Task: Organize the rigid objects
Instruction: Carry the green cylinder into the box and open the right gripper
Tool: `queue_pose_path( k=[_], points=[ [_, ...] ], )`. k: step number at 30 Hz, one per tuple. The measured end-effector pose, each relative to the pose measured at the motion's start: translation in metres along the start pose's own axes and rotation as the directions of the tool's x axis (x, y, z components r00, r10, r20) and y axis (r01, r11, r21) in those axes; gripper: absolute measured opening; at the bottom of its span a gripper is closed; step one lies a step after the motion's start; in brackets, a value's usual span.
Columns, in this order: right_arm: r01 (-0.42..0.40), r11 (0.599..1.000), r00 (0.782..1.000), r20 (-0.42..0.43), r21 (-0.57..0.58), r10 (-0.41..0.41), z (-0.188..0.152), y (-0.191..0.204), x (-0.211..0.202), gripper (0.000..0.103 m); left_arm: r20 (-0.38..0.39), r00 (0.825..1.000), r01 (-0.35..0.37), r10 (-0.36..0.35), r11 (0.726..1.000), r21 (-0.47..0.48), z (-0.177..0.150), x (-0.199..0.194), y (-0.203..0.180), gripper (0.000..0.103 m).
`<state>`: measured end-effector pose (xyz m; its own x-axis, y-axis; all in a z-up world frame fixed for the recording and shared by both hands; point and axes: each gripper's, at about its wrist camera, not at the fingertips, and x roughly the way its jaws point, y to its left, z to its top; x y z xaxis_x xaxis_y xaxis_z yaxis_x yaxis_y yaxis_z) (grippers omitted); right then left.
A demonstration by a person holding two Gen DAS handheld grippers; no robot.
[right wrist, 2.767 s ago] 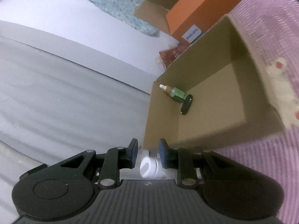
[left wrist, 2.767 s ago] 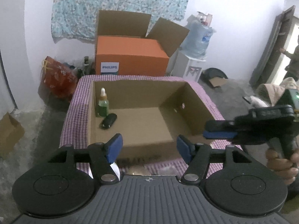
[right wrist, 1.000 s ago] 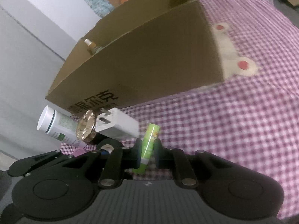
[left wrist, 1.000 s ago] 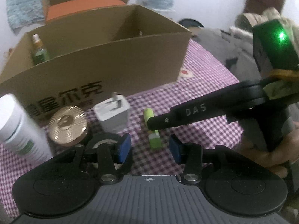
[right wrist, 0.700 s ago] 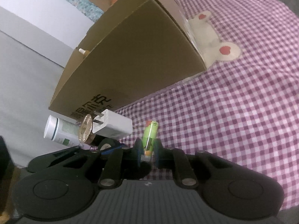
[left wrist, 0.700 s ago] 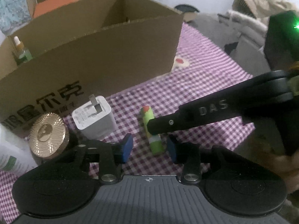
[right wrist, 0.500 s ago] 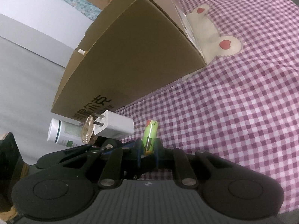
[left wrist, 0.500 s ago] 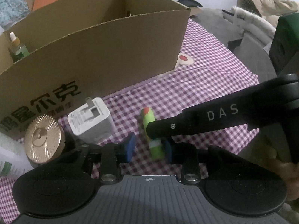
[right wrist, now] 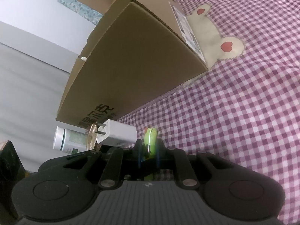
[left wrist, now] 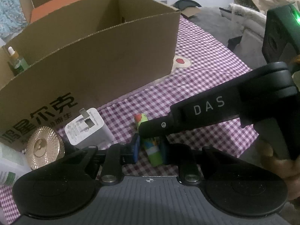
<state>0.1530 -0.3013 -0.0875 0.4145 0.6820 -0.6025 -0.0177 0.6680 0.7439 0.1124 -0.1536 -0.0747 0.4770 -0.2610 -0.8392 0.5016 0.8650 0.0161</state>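
Observation:
A green lip-balm tube (left wrist: 151,146) lies on the purple checked cloth (left wrist: 206,86) in front of the cardboard box (left wrist: 105,60). My left gripper (left wrist: 149,149) has its blue pads almost closed around the tube's near end. My right gripper (right wrist: 148,151) is shut on the same tube (right wrist: 150,138); its black finger (left wrist: 187,116) crosses over the tube in the left wrist view. A white charger (left wrist: 88,129), a gold round lid (left wrist: 44,148) and a white bottle (right wrist: 69,138) sit left of the tube.
A green dropper bottle (left wrist: 16,61) stands inside the box at its left corner. An orange box (left wrist: 61,1) stands behind. A rabbit patch (right wrist: 215,37) is sewn on the cloth right of the box. The cloth's right edge drops to the floor.
Both grippers came down from above the box to the cloth in front of it. The right gripper closed on the green tube. The left gripper's jaws narrowed around the tube's near end.

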Motion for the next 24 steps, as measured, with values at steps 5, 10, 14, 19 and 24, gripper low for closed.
queue_pose_path(
  k=[5,10,14,19,24],
  points=[
    [-0.021,1.0,0.999,0.037,-0.009,0.021,-0.005,0.009,-0.019,0.016,0.059,0.998,-0.01,0.009,1.0,0.017,0.001,-0.026,-0.006,0.02],
    [-0.038,0.998,0.995,0.092,-0.059,0.043,-0.006,0.035,-0.049,0.016,0.143,0.99,-0.022,0.02,1.0,0.016,0.006,-0.061,-0.007,0.02],
    [-0.055,0.992,0.99,0.121,-0.115,0.069,0.001,0.062,-0.065,0.016,0.21,0.977,-0.04,0.04,0.999,-0.004,0.013,-0.089,-0.001,0.02],
    [-0.092,0.976,0.985,0.124,-0.198,0.118,0.023,0.1,-0.071,0.016,0.272,0.957,-0.087,0.095,0.995,-0.041,0.029,-0.114,0.018,0.02],
    [-0.124,0.959,0.987,0.069,-0.253,0.146,0.059,0.13,-0.045,0.016,0.247,0.957,-0.138,0.154,0.987,-0.081,0.052,-0.113,0.051,0.02]
  ],
)
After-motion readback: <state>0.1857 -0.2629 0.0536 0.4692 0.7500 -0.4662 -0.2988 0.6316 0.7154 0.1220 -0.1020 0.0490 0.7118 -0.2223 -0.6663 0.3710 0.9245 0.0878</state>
